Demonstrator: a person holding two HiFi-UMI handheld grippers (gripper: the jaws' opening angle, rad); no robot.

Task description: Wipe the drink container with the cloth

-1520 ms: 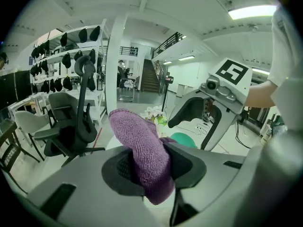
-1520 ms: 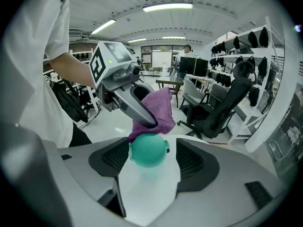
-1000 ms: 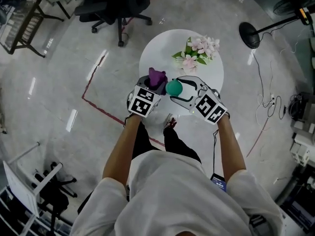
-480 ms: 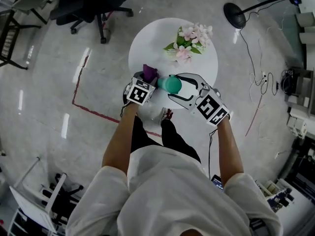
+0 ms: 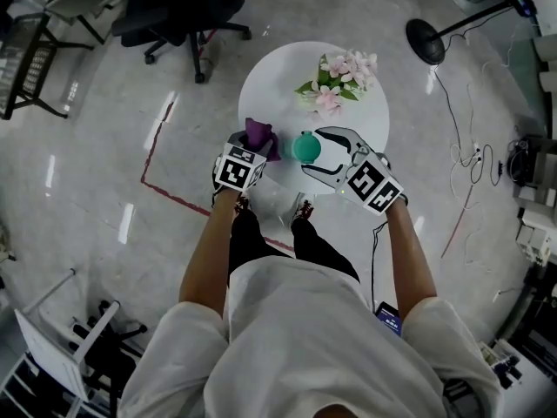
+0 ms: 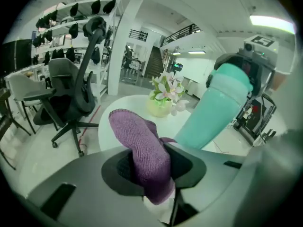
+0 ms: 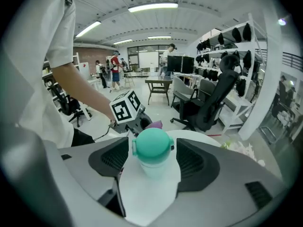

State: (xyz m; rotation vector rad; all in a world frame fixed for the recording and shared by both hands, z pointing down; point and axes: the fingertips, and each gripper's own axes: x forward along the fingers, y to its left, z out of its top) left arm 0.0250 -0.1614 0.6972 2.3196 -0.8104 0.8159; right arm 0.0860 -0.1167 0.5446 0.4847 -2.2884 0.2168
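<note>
The bottle (image 7: pixel 151 148), teal with a rounded cap, stands between the fingers of your right gripper (image 5: pixel 313 151), above the near edge of the round white desk (image 5: pixel 283 90). Those fingers are opening, and their pads sit just beside the cap on either side rather than squeezing it. The fingers hide the bottle's base, so you cannot tell whether it rests on the desk. Just to its left, your left gripper (image 6: pixel 154 169) is clenched on the purple cloth (image 6: pixel 142 145). The cloth bunches up out of the fingers and sits close beside the bottle, though no view shows them touching. In the left gripper view the bottle leans toward the upper right, with the right gripper around its top end. Farther back on the desk stands a pot of pink and white flowers (image 5: pixel 341 81), well apart from the bottle and the cloth. Beyond the desk, a black office chair (image 5: pixel 187 11) stands on the glossy floor (image 5: pixel 87 190). Off to the right is a round black stand base (image 5: pixel 425 40), and a red line (image 5: pixel 161 142) runs across the floor on your left.
</note>
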